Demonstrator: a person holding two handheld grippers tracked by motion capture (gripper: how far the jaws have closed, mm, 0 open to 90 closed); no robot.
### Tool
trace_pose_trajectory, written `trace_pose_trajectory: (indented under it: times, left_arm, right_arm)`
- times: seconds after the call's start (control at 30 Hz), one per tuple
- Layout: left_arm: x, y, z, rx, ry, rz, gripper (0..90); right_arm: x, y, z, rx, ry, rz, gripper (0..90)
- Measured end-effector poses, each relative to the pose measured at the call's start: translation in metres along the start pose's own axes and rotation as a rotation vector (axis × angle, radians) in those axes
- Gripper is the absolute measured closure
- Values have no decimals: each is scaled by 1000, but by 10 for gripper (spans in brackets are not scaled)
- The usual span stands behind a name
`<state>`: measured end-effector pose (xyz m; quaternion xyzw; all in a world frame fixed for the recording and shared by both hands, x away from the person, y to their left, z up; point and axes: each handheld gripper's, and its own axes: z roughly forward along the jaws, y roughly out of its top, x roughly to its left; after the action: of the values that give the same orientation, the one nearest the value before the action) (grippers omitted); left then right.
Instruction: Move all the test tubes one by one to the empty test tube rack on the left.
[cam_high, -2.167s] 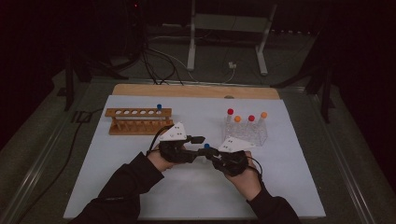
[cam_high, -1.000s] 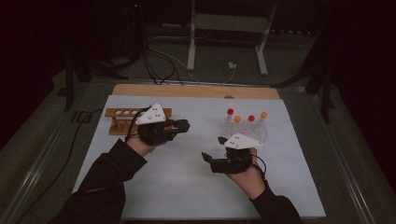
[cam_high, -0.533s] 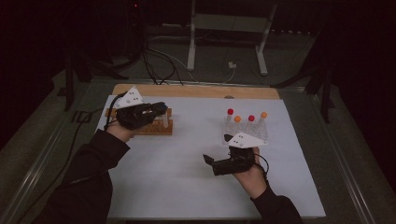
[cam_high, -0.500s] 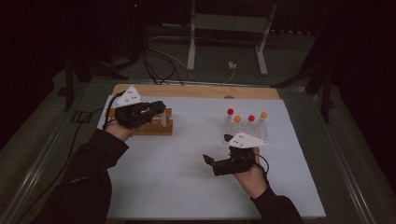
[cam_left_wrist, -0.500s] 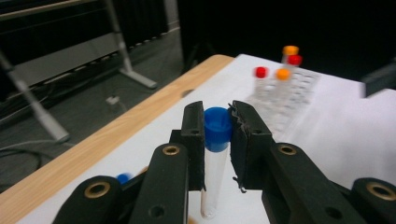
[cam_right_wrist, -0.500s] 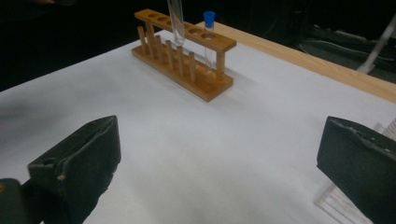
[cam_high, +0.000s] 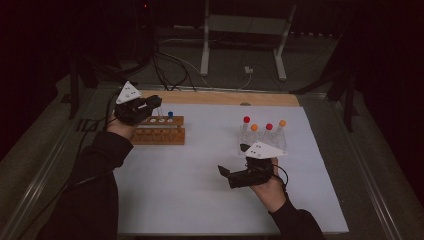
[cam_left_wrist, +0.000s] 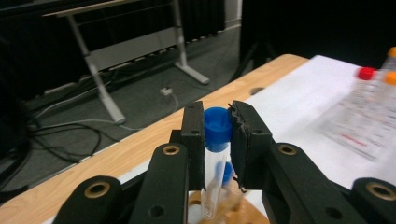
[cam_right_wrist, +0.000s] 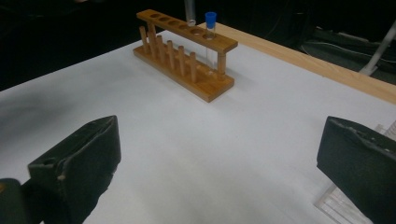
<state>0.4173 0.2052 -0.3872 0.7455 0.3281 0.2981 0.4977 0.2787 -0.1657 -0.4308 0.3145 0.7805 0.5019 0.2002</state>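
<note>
the left gripper (cam_high: 150, 104) is clamped on a clear tube with a blue cap (cam_left_wrist: 217, 128), the two black pads pressing the tube just under and at the cap, so the tube hangs upright between them. in the high view this gripper is held above the wooden rack (cam_high: 159, 130), which stands near the left edge of the white tabletop (cam_high: 200, 170), toward its far side. in the right gripper view the bottom tip of the held tube (cam_right_wrist: 190, 14) hangs just over one of the holes in the rack's top board (cam_right_wrist: 187, 29), next to a second blue-capped tube (cam_right_wrist: 210, 28) that stands upright in the hole at the rack's near end. whether the held tube's tip has entered the hole cannot be told. the right gripper (cam_high: 231, 177) rests low over the tabletop toward the near right, its jaws standing wide apart with nothing between them; they have just been opening. just beyond it, toward the right edge, a clear stand (cam_high: 265, 142) holds four more tubes with red and orange caps (cam_high: 246, 120). a bare wooden strip (cam_high: 220, 98) runs along the tabletop's far edge.
</note>
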Motion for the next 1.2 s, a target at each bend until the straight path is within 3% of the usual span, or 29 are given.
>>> trace_pose_trajectory:
  times: [0.33, 0.57, 0.97, 1.2]
  left_arm:
    - [7, -22, 17, 13, 28, -69, 775]
    - [7, -41, 24, 13, 25, -115, 775]
    - [0, -62, 39, 54, 22, -125, 773]
    - [0, -66, 41, 69, 20, -121, 772]
  right_arm:
    - [-2, -2, 0, 2, 2, 3, 0]
    - [-3, -3, 0, 3, 7, 11, 0]
    - [-4, -3, -1, 0, 11, 12, 0]
    - [-4, -3, -1, -2, 14, 12, 0]
